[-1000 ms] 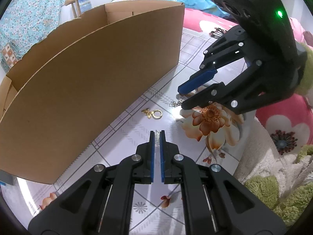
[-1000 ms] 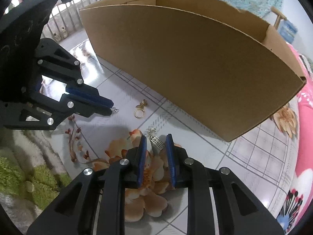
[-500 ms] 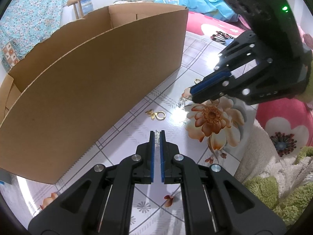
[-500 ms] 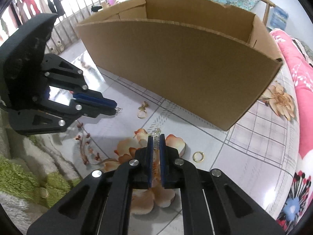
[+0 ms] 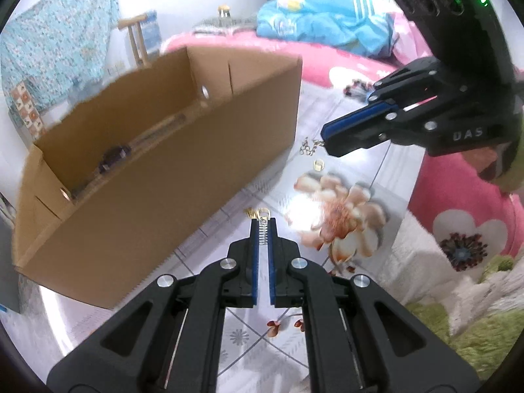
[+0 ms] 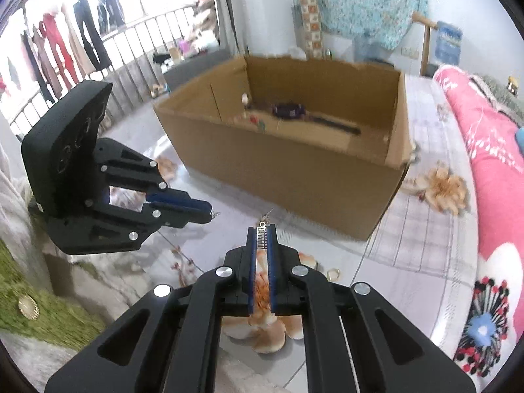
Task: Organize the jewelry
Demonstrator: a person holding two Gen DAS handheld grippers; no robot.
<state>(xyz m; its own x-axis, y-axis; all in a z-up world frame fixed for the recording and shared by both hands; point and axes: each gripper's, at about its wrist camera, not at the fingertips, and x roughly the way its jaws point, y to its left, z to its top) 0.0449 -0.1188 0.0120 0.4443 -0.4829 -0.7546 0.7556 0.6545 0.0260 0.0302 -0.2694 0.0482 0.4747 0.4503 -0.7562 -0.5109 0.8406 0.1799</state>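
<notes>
Both tongs carry one earring each, lifted off the tiled floor, so I take the step in hand to be the carry to the cardboard box.

Left gripper: jaws narrow, pinching a silver ladder-shaped earring at the pad tips. It hangs short of the box's near wall, about level with the rim.

Right gripper: jaws narrow, clamped on a matching silver ladder earring whose hook pokes out past the tips. From the left wrist view its chain dangles free below the tips, just off the box's right corner.

Box: open top, and the near wall stands between both tongs and the inside. Inside, against the far wall, lies a dark strap-like piece, maybe a watch, too blurred to say. Small bits sit near the left inner corner.

Left on the floor, on my side of the box: a gold ring and a small gold charm with ring, just beyond the left tips.

Next move, my judgement: raise both tips clear of the near wall, reach over the rim, then open above the box floor. The dangling chain could snag the cardboard edge, so clear it first.
</notes>
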